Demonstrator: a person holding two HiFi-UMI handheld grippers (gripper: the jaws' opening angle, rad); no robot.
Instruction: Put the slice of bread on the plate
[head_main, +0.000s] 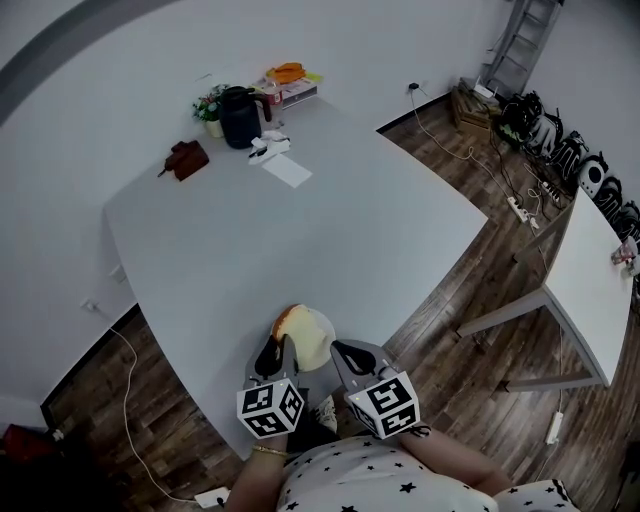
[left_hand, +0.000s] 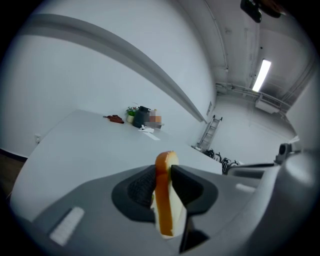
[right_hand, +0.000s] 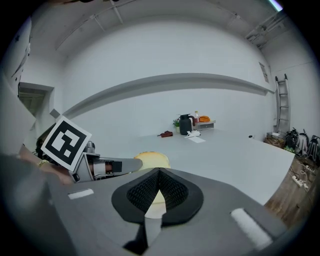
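Observation:
A slice of bread (head_main: 306, 336), pale with an orange-brown crust, stands on edge over the near edge of the grey table (head_main: 300, 240). My left gripper (head_main: 283, 346) is shut on it. In the left gripper view the bread (left_hand: 164, 210) stands upright between the two dark pads of that gripper (left_hand: 163, 172). My right gripper (head_main: 346, 351) hovers just to the right of the slice, shut and holding nothing. The right gripper view shows the right gripper (right_hand: 159, 173) with its pads meeting, and the bread (right_hand: 151, 160) and the left gripper (right_hand: 125, 165) beyond them. No plate shows in any view.
At the table's far end stand a dark kettle (head_main: 240, 117), a small plant (head_main: 210, 108), a brown object (head_main: 187, 158), a sheet of paper (head_main: 287, 170) and an orange item (head_main: 290, 73). A second table (head_main: 590, 280) stands right, with cables on the wooden floor.

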